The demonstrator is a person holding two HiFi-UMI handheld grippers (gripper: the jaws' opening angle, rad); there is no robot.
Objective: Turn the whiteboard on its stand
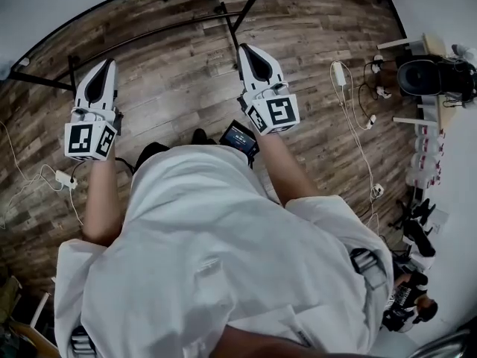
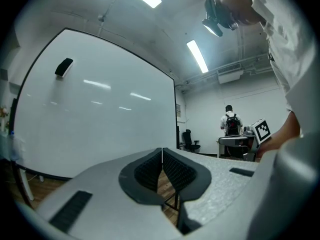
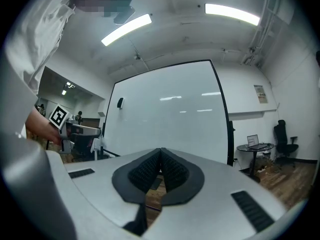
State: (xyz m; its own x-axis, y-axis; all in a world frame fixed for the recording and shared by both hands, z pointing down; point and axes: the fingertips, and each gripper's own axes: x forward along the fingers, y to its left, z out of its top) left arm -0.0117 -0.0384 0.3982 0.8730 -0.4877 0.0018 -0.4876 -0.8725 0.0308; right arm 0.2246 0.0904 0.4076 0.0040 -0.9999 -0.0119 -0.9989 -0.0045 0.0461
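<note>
The whiteboard (image 2: 100,104) stands upright a short way ahead, large and blank, with a black eraser (image 2: 63,67) stuck near its top. The right gripper view shows the same whiteboard (image 3: 170,119) with its dark frame. Seen from the head, the stand's black crossbar (image 1: 149,39) and legs lie on the wooden floor just beyond both grippers. My left gripper (image 1: 104,64) is shut with nothing between its pads (image 2: 150,171). My right gripper (image 1: 246,49) is also shut and empty, its pads (image 3: 172,171) pressed together. Neither gripper touches the board or the stand.
White cables and a plug (image 1: 350,88) trail over the floor on the right, beside a desk with gear (image 1: 432,77). Another cable (image 1: 59,177) lies on the left. A person with a backpack (image 2: 230,121) stands far off. An office chair (image 3: 282,134) and a small laptop table (image 3: 255,146) are at the right.
</note>
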